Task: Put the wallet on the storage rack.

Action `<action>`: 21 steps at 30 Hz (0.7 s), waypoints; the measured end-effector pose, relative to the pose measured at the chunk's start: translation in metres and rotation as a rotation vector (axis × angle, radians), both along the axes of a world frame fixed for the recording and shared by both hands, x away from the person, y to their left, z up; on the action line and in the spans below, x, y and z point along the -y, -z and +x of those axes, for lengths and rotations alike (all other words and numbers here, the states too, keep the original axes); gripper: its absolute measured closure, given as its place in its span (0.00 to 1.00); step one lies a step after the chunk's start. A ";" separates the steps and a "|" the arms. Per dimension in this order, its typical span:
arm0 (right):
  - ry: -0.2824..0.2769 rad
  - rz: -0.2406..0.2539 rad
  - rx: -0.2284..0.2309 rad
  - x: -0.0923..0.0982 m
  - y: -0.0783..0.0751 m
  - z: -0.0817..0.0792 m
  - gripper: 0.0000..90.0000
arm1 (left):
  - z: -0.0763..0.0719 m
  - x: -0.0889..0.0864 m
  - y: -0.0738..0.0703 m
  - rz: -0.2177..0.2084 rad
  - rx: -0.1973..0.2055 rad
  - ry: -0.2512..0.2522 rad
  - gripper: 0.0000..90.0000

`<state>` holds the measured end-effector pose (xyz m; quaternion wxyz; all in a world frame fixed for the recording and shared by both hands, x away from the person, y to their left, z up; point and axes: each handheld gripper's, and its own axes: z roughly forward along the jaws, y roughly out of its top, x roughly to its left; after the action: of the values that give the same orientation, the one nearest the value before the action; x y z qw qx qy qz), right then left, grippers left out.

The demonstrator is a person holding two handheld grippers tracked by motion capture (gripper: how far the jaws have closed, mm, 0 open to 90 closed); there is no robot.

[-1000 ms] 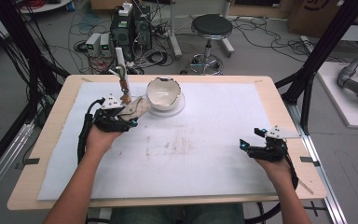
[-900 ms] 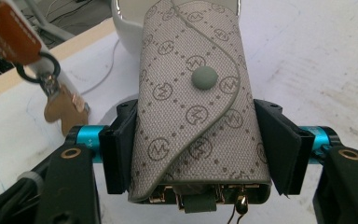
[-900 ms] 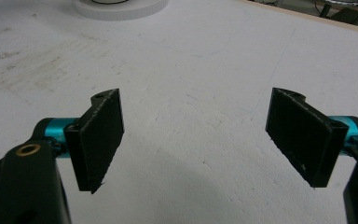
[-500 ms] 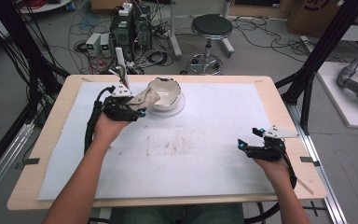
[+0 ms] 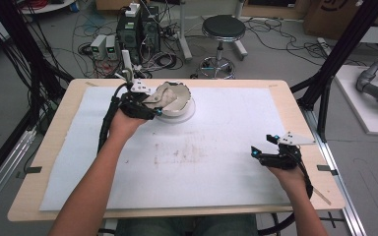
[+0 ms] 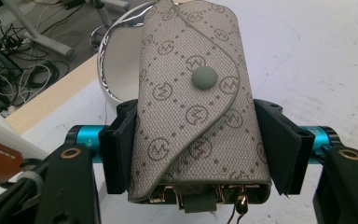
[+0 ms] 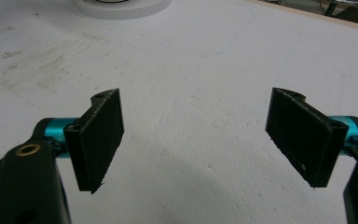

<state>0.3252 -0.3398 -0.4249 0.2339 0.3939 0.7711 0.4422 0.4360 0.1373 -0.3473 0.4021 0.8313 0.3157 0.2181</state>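
The left gripper (image 6: 200, 154) clamped a monogrammed key pouch (image 6: 193, 112) beside the white bowl (image 5: 179, 98), upper centre; the right gripper's (image 7: 200, 140) jaws gaped empty.

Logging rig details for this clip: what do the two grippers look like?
Both grippers, left and right, are black-framed with teal bars at the finger mounts and flat black rectangular fingers. Each carries a grey three-cornered plate on top and trails a black cable. Forearms are bare, no sleeves.

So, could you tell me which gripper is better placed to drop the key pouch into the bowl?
Left. The left gripper already clamps the key pouch right at the bowl, while the right gripper sits open and far away.
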 end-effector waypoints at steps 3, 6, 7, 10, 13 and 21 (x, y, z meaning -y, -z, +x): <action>0.001 0.002 -0.001 0.000 0.000 0.000 0.22 | 0.008 0.005 0.001 0.027 -0.020 0.005 0.39; -0.001 0.004 -0.002 -0.001 0.000 0.000 0.22 | 0.014 0.012 0.001 0.045 -0.021 0.007 0.39; 0.000 0.004 -0.002 -0.001 0.000 0.000 0.22 | 0.016 0.014 0.002 0.047 -0.024 0.009 0.39; -0.001 0.006 -0.001 -0.001 0.000 0.000 0.22 | 0.023 0.020 0.005 0.076 -0.035 0.006 0.39; -0.002 0.009 -0.004 -0.001 0.000 0.000 0.22 | 0.028 0.024 0.008 0.088 -0.048 0.006 0.39; -0.001 0.008 -0.010 0.000 0.001 0.000 0.22 | 0.040 0.034 0.015 0.117 -0.069 0.005 0.39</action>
<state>0.3255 -0.3395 -0.4256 0.2284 0.3967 0.7706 0.4435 0.4762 0.1031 -0.3620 0.3424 0.8612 0.3141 0.2062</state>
